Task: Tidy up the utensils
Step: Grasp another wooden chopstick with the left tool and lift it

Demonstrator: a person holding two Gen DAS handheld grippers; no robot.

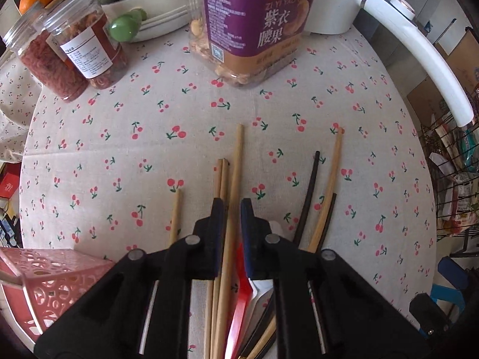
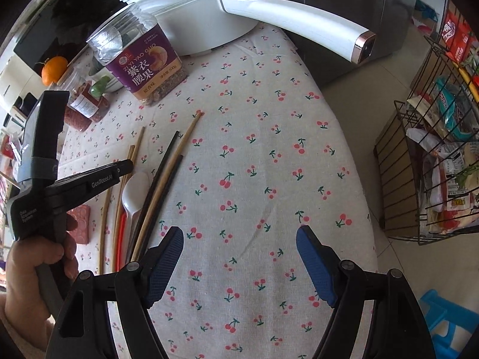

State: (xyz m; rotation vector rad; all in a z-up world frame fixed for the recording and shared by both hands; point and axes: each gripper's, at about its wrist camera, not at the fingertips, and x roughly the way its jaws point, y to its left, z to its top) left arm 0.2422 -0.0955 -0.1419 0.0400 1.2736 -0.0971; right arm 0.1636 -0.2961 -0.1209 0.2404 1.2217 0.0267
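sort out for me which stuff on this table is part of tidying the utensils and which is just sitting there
Part of the job:
- bamboo chopsticks
- dark chopsticks
- white spoon
- red utensil
- pink basket

Just lying about:
- purple-label nut jar
- two dried-food jars
- orange
- white pan

Both your wrist views look steeply down, close over the cherry-print tablecloth (image 1: 134, 137), sharing the chopsticks (image 2: 167, 179) and purple-labelled jar (image 1: 257, 24).
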